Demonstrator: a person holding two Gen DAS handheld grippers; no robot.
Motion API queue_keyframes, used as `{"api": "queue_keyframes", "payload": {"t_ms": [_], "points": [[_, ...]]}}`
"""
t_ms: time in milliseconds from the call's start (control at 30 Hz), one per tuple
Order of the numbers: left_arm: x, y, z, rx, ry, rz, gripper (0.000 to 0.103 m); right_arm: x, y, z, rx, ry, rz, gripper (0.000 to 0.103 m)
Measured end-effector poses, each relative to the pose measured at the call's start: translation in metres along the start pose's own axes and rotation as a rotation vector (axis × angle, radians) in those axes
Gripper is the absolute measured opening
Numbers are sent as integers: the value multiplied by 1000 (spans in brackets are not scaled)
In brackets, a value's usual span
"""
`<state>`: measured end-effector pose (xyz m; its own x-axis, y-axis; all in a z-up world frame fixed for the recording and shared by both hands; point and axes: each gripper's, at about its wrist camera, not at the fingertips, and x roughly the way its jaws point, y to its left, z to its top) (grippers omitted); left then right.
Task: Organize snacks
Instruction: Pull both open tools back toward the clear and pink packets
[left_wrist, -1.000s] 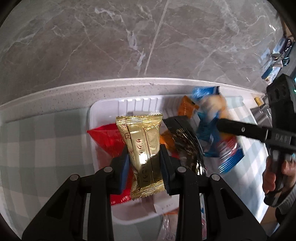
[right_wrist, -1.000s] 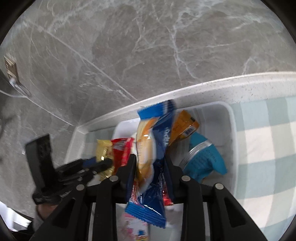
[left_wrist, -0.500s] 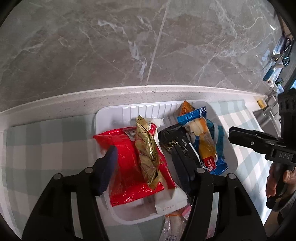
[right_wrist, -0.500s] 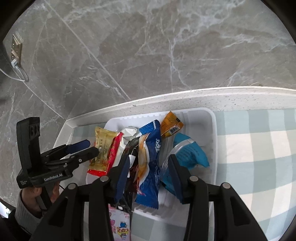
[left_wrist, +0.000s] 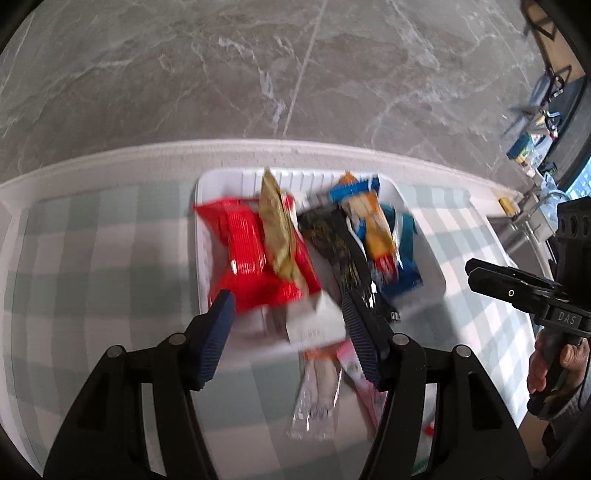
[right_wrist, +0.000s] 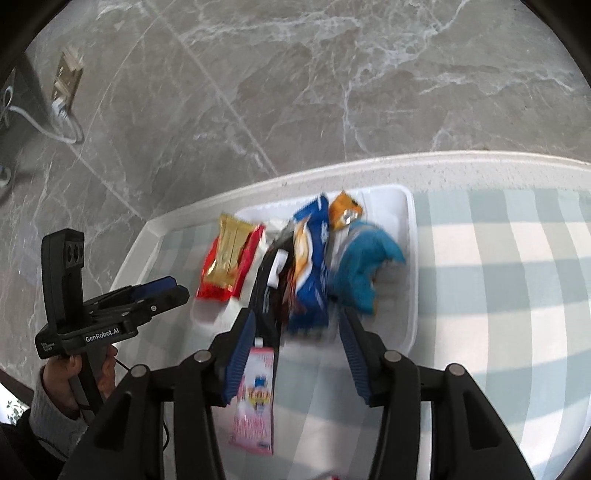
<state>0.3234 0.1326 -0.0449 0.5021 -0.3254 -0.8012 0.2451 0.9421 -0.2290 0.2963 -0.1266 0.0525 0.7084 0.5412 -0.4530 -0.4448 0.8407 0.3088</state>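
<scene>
A white tray (left_wrist: 202, 258) is shown on a checked cloth (left_wrist: 92, 258), filled with snack packets. A gold packet (left_wrist: 277, 229) lies on a red packet (left_wrist: 243, 254) at the tray's left; a dark packet (left_wrist: 336, 240), a blue-and-orange packet (left_wrist: 373, 229) and a teal packet (right_wrist: 360, 269) fill the right, with a small orange packet (right_wrist: 345, 210) at the far wall. The left gripper (left_wrist: 288, 325) is seen with its fingers released and apart, nothing clamped between them. The right gripper (right_wrist: 295, 332) is seen with jaws opening — the packets lie beyond its pads, ungripped. A clear-wrapped snack (left_wrist: 317, 391) and a pink packet (right_wrist: 255, 402) lie on the cloth just beside the tray's near edge.
</scene>
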Motion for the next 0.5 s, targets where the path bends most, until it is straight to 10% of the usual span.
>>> {"api": "queue_keyframes", "payload": {"t_ms": [500], "points": [[7, -16, -75, 33, 100, -7, 58, 7, 26, -67, -52, 107, 0, 51]]}}
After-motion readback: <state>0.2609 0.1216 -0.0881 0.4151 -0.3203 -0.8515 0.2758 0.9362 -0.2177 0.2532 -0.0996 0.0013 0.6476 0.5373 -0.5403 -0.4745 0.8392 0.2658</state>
